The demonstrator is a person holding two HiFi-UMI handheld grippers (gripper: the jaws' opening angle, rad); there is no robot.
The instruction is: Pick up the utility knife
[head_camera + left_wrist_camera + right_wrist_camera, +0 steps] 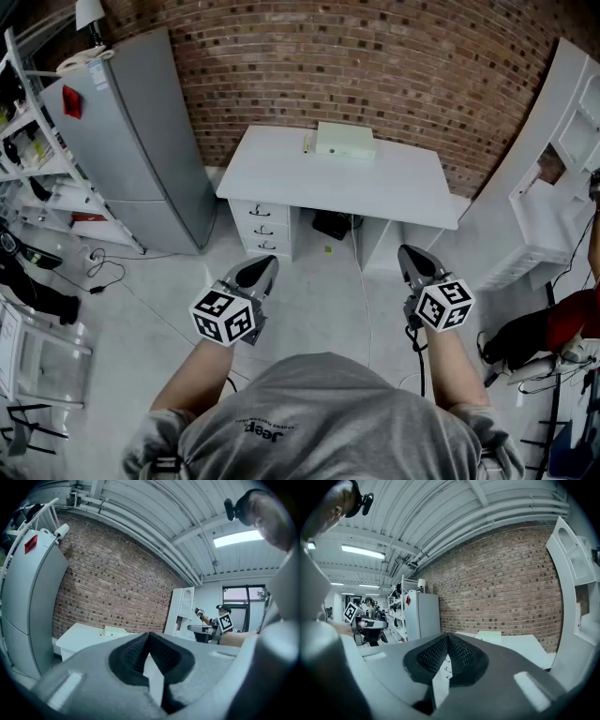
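The utility knife cannot be made out for certain: the only candidate is a small yellowish object on the white desk, touching the left end of a pale box near the desk's back edge by the brick wall. The left gripper and the right gripper hang side by side over the floor, well short of the desk. Each has its jaws closed tip to tip with nothing between them.
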